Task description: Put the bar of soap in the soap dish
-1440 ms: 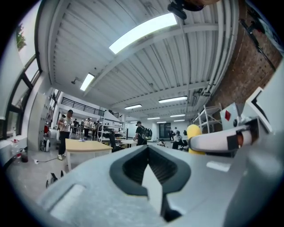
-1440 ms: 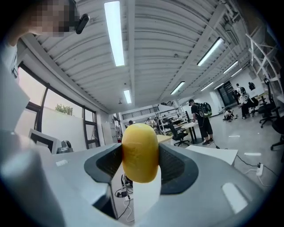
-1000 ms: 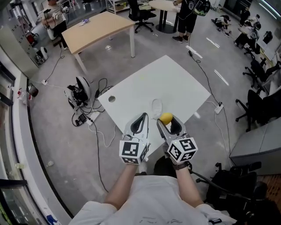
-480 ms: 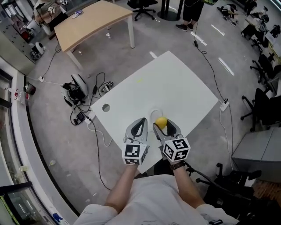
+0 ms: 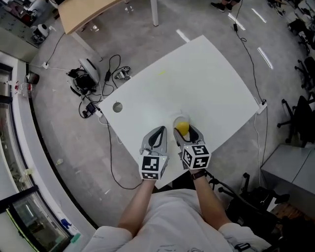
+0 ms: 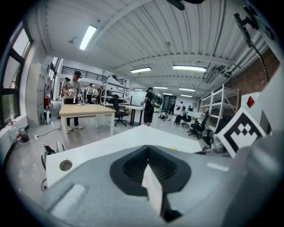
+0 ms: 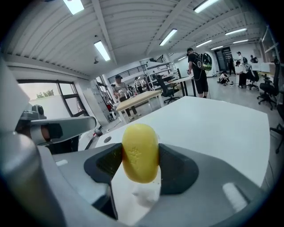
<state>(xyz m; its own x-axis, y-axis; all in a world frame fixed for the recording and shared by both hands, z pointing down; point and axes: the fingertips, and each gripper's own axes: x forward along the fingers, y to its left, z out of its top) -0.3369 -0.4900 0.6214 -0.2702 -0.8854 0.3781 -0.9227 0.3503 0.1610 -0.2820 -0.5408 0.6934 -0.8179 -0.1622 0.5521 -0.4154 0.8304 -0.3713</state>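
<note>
The yellow bar of soap point(image 5: 182, 127) is pinched upright between the jaws of my right gripper point(image 5: 183, 130), near the front edge of the white table point(image 5: 197, 74). In the right gripper view the soap point(image 7: 140, 153) fills the gap between the jaws of that gripper point(image 7: 141, 165). A clear round soap dish point(image 5: 177, 118) sits on the table right at the soap, partly hidden behind it. My left gripper point(image 5: 157, 132) hovers just left of it, shut and empty. In the left gripper view its jaws point(image 6: 151, 177) meet with nothing between them.
A round cable hole point(image 5: 117, 107) lies in the table to the left. Cables and devices point(image 5: 88, 88) lie on the floor beyond the table's left edge. A wooden table point(image 5: 93, 9) stands farther off, and office chairs point(image 5: 300, 118) to the right.
The right gripper has carried the soap a little forward, from beside the dish to right over it. The left gripper kept alongside, still shut. The head view dipped closer to the table.
</note>
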